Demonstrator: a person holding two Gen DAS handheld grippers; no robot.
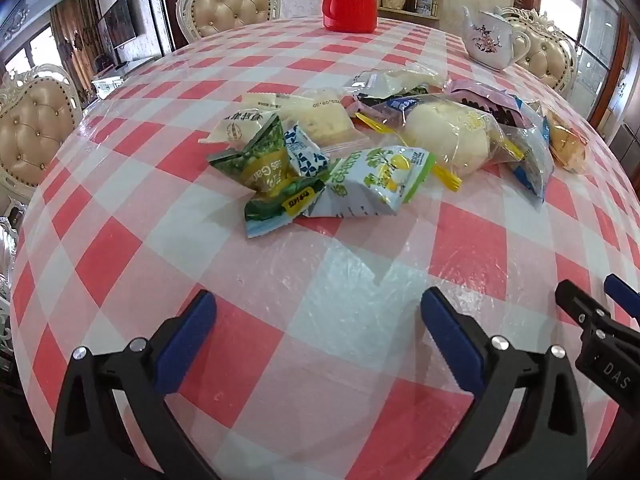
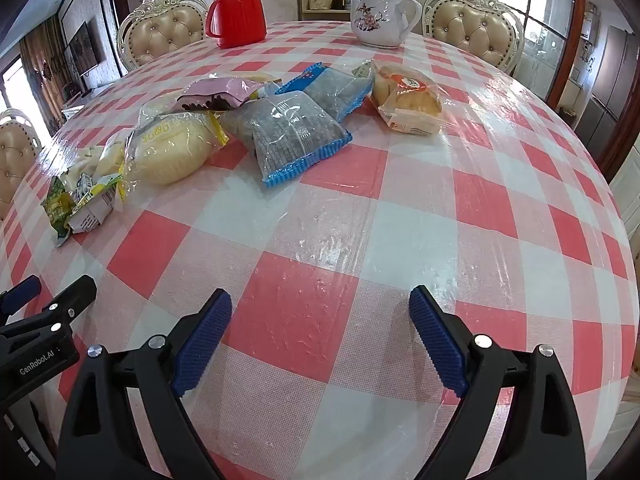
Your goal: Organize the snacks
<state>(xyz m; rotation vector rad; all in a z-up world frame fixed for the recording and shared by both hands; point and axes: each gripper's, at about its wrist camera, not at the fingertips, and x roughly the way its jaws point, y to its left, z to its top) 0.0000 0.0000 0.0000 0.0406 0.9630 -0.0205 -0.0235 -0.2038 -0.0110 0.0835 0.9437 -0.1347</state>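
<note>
Both the left tongs (image 1: 318, 310) and the right tongs (image 2: 320, 308) are spread wide and empty above the near part of the checked desk (image 2: 400, 240). The snack packets (image 1: 360, 148) are heaped further off, mid-desk, while a red flask (image 2: 237, 8) and white teapot (image 2: 380, 14) are set at the far edge.
</note>
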